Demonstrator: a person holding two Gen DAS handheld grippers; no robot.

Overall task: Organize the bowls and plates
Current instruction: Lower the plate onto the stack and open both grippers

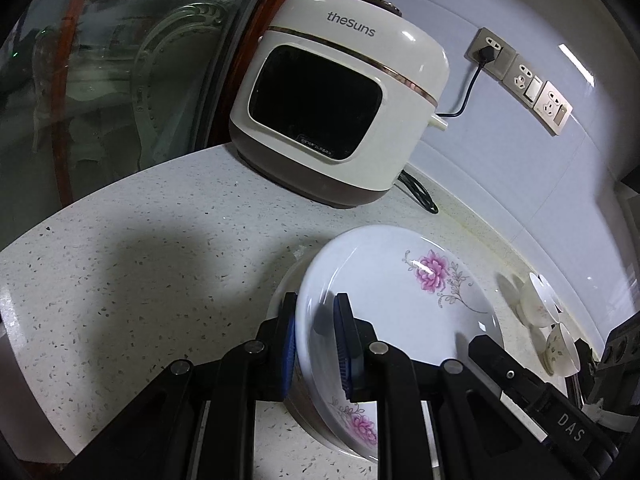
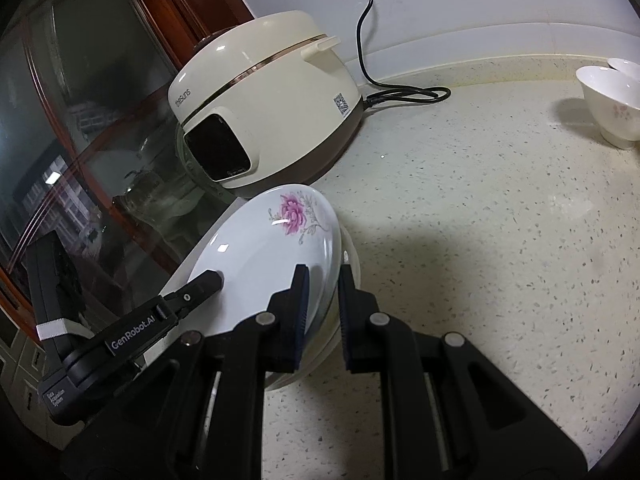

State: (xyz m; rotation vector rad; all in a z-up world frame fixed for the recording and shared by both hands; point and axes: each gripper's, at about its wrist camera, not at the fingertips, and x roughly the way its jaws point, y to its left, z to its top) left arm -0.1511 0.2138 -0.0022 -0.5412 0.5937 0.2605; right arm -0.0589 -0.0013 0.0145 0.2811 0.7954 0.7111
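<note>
A white plate with pink flowers [image 1: 392, 304] is held between both grippers just above the speckled counter [image 1: 140, 264]. My left gripper [image 1: 316, 336] is shut on the plate's left rim, one blue pad on each face. My right gripper [image 2: 324, 308] is shut on the opposite rim of the same plate [image 2: 264, 256]. A second white dish [image 2: 352, 264] lies directly under the plate, only its edge showing. Two small white bowls [image 1: 540, 300] stand near the wall, also seen in the right wrist view [image 2: 612, 108].
A white rice cooker [image 1: 340, 96] stands at the back of the counter, its black cord [image 2: 404, 96] running to a wall socket [image 1: 490, 50]. A glass cabinet door with a red wooden frame [image 1: 100, 80] is at the left.
</note>
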